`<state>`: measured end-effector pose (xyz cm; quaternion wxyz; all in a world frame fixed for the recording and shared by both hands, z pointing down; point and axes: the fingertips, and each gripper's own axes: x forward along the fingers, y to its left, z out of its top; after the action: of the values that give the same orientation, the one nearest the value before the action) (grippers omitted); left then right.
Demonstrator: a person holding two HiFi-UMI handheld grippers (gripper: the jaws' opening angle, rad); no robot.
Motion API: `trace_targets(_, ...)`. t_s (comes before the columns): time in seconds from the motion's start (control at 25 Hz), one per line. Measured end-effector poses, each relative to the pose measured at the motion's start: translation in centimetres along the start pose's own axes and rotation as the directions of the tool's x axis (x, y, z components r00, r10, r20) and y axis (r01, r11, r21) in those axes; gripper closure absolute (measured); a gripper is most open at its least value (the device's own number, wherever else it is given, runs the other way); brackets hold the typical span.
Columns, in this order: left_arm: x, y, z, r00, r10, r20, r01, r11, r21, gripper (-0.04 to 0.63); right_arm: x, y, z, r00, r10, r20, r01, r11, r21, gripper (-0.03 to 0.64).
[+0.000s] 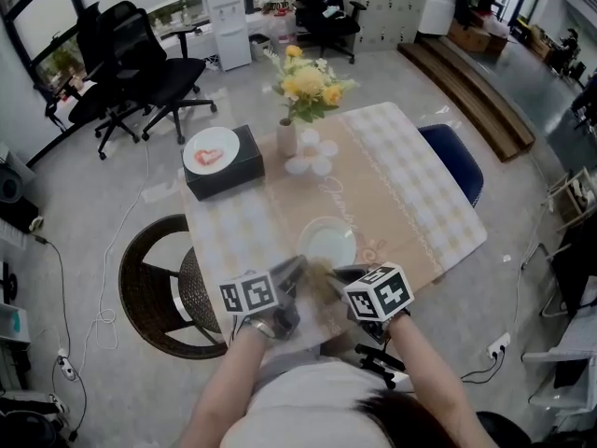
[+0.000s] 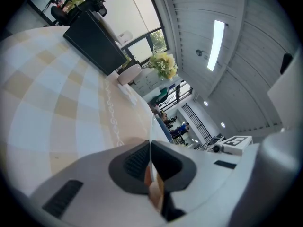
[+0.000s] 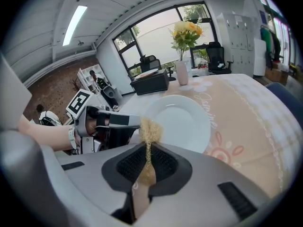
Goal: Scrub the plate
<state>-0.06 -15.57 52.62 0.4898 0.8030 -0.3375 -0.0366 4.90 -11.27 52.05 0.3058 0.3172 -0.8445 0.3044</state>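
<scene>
Cursive word stitched on tan table runner (image 3: pixel 236 122), just right of the plate (image 3: pixel 182 122): too small and curved to read. Cubes on left gripper (image 1: pixel 297 276) and right gripper (image 1: pixel 328 276): black-and-white square codes only, no letters or numbers

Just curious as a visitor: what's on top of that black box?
A white plate with a red mark lies on the box. The box top under the plate is hidden.

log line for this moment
left gripper: shut on plate rim | right gripper: shut on scrubber | scrubber at plate edge
</scene>
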Motion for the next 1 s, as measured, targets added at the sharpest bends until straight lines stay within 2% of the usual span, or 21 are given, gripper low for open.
trace_targets(0.24, 0.1, 0.1, -0.1, 1.000, 0.003, 0.002, -0.003, 1.000, 0.002, 0.575, -1.3, -1.2, 2.3, 0.996, 0.003, 0.089, -0.009, 0.998, 0.067, 0.581)
trace_targets(0.48, 0.0, 0.0, -0.1, 1.000, 0.007, 0.003, -0.007, 1.000, 0.004, 0.575, -1.5, -2.1, 5.4, 0.987, -0.033, 0.160, 0.025, 0.998, 0.055, 0.581)
trace_targets(0.76, 0.0, 0.1, -0.1, 1.000, 0.008, 0.005, -0.008, 1.000, 0.017, 0.575, -0.3, -2.8, 8.1, 0.980, -0.103, 0.172, 0.110, 0.994, -0.028, 0.581)
trace_targets(1.0, 0.0, -0.1, -0.1, 1.000, 0.014, 0.008, -0.014, 0.999, 0.038, 0.575, 1.2, -3.3, 8.5, 0.977, -0.127, 0.169, 0.130, 0.992, -0.005, 0.581)
